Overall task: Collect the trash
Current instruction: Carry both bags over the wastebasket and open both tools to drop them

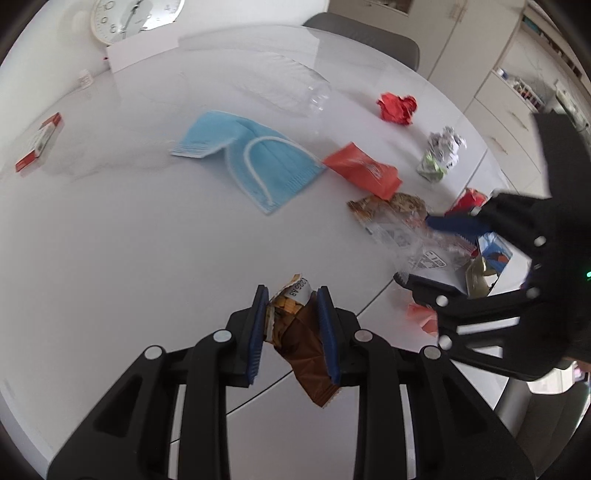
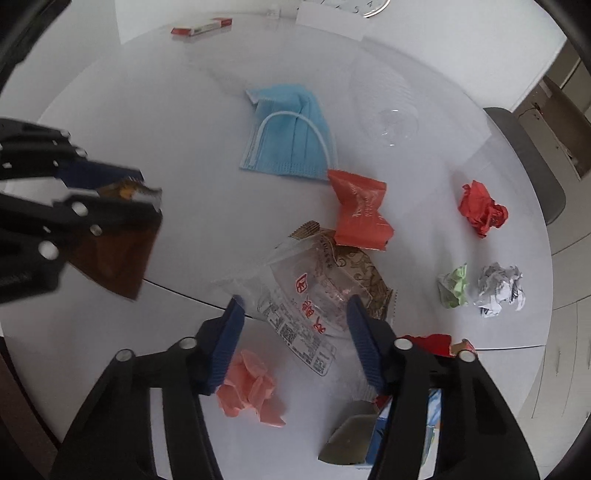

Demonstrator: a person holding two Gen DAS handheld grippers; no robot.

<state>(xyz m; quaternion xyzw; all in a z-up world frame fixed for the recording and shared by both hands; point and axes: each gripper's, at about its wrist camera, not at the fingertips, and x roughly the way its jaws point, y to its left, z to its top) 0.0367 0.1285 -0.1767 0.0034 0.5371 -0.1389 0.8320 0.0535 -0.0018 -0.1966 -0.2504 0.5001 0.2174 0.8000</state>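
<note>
A brown snack wrapper (image 1: 306, 354) with an orange printed end hangs above the white table (image 1: 129, 240), and my left gripper (image 1: 292, 291) is shut on it. In the right wrist view that same gripper (image 2: 122, 184) and wrapper (image 2: 114, 254) are at the left. My right gripper (image 2: 295, 302) points down over a clear plastic wrapper (image 2: 306, 291) with red print. Its blue fingers (image 2: 231, 332) stand on either side of the wrapper, and I see no squeeze on it. In the left wrist view the right gripper (image 1: 413, 249) straddles this wrapper (image 1: 402, 236) at the table's right edge.
Other litter lies around: a blue face mask (image 2: 291, 136), a red packet (image 2: 360, 214), a patterned brown packet (image 2: 369, 277), crumpled red (image 2: 482, 212), green (image 2: 454, 286), white (image 2: 500, 288) and pink (image 2: 247, 391) paper, and a clear cup (image 2: 397, 125). A red-white box (image 2: 201, 27) sits far back.
</note>
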